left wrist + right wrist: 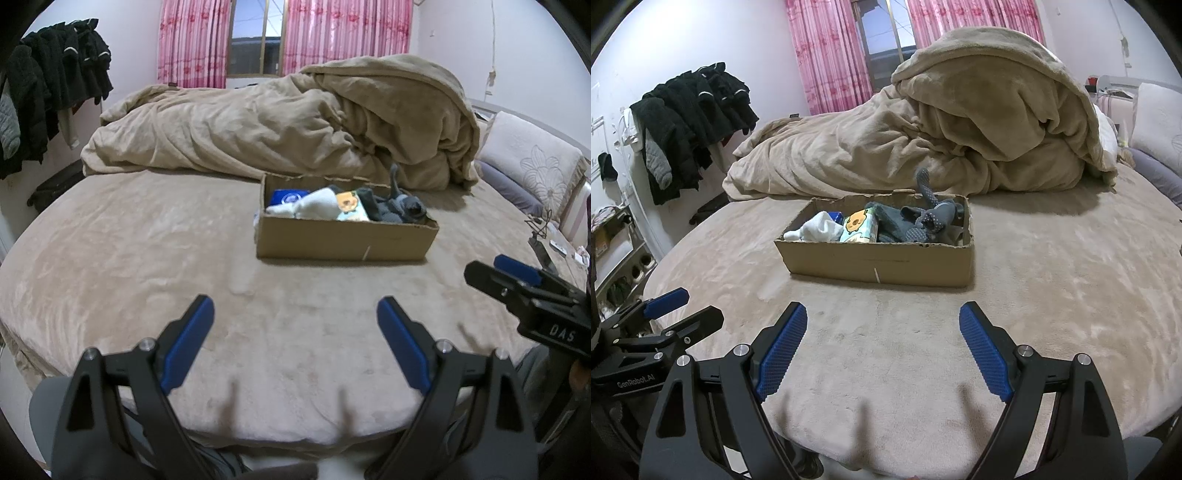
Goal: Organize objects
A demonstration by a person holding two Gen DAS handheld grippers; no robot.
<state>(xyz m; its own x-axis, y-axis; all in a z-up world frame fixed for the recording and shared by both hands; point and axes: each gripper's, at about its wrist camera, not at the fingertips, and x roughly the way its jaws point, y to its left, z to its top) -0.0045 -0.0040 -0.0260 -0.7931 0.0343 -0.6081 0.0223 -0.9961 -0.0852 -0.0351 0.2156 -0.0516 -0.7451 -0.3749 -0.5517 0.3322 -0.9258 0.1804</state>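
Note:
A low cardboard box [343,240] [879,262] stands on the beige bed. It holds white socks [317,206] [820,227], a tissue pack with a cartoon face [351,208] [858,225], a blue item [286,195] and grey socks [399,206] [923,218]. My left gripper [295,310] is open and empty, well short of the box. My right gripper [882,317] is open and empty too, near the bed's front edge. Each gripper shows in the other's view, the right one [517,280] and the left one [676,310].
A crumpled beige duvet [295,122] [942,133] is heaped behind the box. Pillows [532,162] lie at the right. Dark clothes [48,85] [690,122] hang at the left wall. Pink curtains [192,44] frame a window. Small items [546,240] lie at the bed's right edge.

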